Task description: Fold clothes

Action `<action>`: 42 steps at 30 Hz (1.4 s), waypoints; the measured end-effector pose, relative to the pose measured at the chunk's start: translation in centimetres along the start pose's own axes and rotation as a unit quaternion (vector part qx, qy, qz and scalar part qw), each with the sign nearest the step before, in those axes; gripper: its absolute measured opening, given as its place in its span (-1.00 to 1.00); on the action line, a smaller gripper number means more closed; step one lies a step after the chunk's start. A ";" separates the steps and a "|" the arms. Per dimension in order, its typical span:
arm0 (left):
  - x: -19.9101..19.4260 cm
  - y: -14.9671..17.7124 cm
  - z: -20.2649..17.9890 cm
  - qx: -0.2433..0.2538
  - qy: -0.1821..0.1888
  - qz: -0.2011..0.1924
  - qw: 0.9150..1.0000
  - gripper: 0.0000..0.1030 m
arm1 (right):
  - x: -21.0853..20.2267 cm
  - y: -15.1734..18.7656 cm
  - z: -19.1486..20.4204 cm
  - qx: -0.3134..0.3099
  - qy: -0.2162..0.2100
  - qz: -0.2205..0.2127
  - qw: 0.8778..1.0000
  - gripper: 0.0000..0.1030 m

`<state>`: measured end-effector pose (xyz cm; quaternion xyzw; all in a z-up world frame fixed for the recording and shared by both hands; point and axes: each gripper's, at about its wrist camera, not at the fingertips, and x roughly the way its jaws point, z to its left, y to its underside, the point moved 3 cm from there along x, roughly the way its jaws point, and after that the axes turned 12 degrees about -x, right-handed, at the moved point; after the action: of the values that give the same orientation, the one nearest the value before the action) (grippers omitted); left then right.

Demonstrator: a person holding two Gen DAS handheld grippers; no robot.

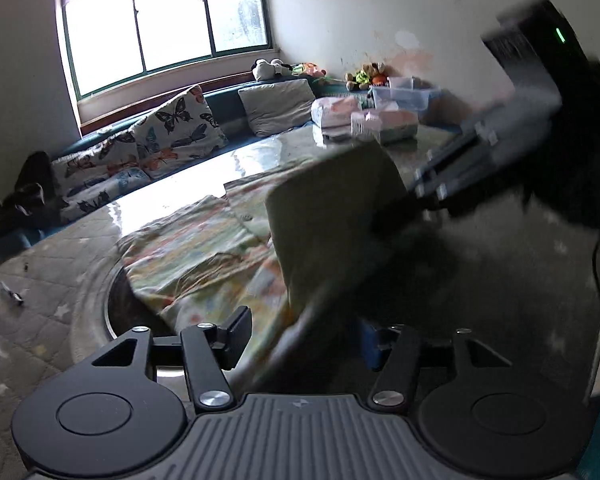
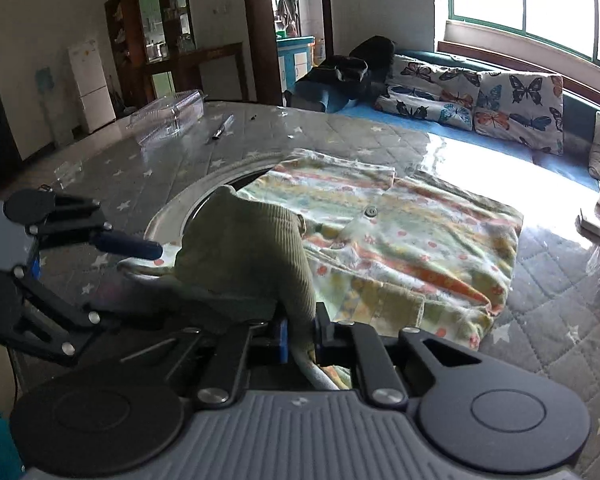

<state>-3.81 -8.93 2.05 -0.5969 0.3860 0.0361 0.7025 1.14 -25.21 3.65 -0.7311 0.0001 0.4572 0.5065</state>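
A pastel patterned garment with a button lies spread on the glossy table top. Its olive ribbed cuff is lifted off the table. My right gripper is shut on the cloth just below that cuff, with the fabric pinched between its blue pads. In the left wrist view the right gripper appears blurred at the cuff's right edge. My left gripper stands open with blurred cloth running loosely between its fingers. One of its blue-padded fingers shows beside the cuff in the right wrist view.
A round turntable ring sits under the garment's near-left corner. A clear plastic box and a pen lie at the table's far side. Packets and a tub crowd another edge. Butterfly cushions line the sofa behind.
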 end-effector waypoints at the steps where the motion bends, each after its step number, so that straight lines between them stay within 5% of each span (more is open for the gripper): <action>1: 0.0 0.3 0.0 0.009 -0.008 0.000 1.000 0.14 | 0.1 0.0 0.0 -0.001 0.001 0.000 1.000 -0.80; 5: 1.0 0.7 0.5 0.030 -0.029 -0.002 0.999 0.12 | 0.1 0.2 0.1 0.002 0.002 0.000 1.000 -0.82; 9: 1.7 1.1 1.0 0.037 -0.025 0.010 0.999 -0.70 | -0.3 0.6 0.4 0.008 0.003 -0.007 1.000 -0.84; 12: 1.1 0.8 1.1 0.022 -0.013 0.004 1.000 -0.85 | -0.9 0.8 0.8 0.002 0.006 -0.013 1.000 -0.85; 28: -7.5 0.7 -1.7 -0.006 0.027 -0.011 1.000 -0.91 | -9.5 0.4 4.5 -0.037 -0.046 -0.032 0.998 -0.86; 37: -3.0 -5.5 1.9 -0.047 0.003 -0.031 0.998 -0.90 | -6.0 -4.9 -0.7 -0.039 -0.003 -0.040 0.998 -0.86; 42: 1.8 -8.8 5.3 -0.076 -0.008 -0.005 0.997 -0.90 | -1.7 -8.1 -4.4 -0.034 0.013 -0.027 0.999 -0.86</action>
<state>4.59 -7.55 8.08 -0.6498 0.3741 0.0665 0.6583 6.80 -25.31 11.07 -0.7536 -0.0282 0.4332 0.4936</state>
